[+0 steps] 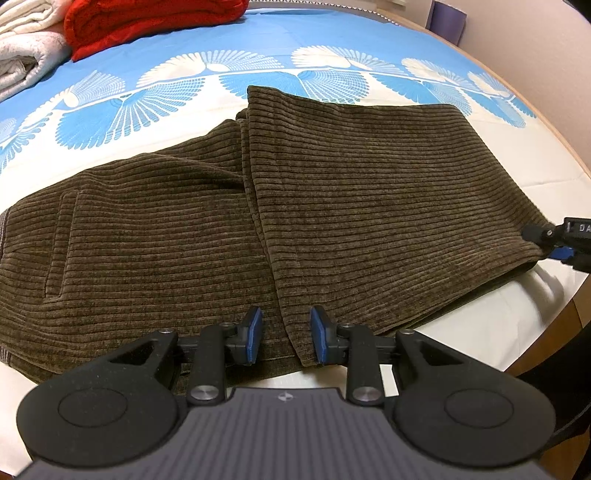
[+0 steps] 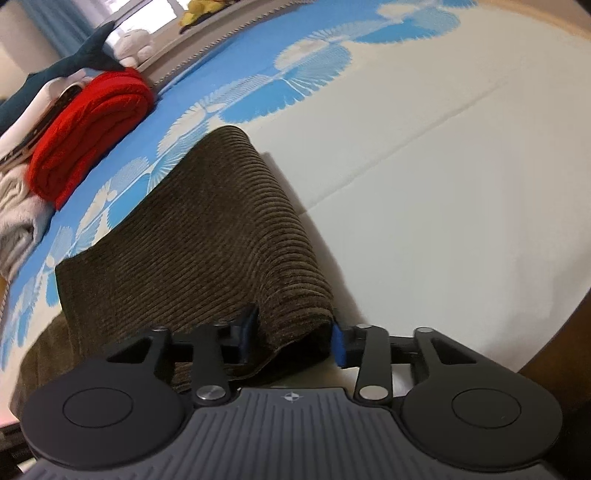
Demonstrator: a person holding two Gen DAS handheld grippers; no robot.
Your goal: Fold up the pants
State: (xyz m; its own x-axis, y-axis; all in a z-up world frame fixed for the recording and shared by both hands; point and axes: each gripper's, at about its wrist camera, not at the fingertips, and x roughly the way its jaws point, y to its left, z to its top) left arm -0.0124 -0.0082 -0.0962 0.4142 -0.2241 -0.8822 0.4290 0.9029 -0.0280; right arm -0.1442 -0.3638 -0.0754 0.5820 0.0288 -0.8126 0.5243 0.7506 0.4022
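While right gripper [image 2: 291,339] is pinching thick corduroy pants [image 1: 332,192] fold, left gripper [image 1: 286,338] is hovering open, empty; bulky fold risking slipping out.

The pants [image 1: 258,206] lie across the near part of the bed [image 1: 517,158], one part folded over and resting on top of the other. The left gripper [image 1: 286,338] sits at the near edge of the pants, its fingers apart on either side of the overlapping edge. The right gripper [image 2: 295,338] is at the folded end to the right, with the cloth between its fingers. Behind and to the left, on the bed, a folded blanket [image 1: 147,22] lies just beside a stack of towels [image 1: 26,40].
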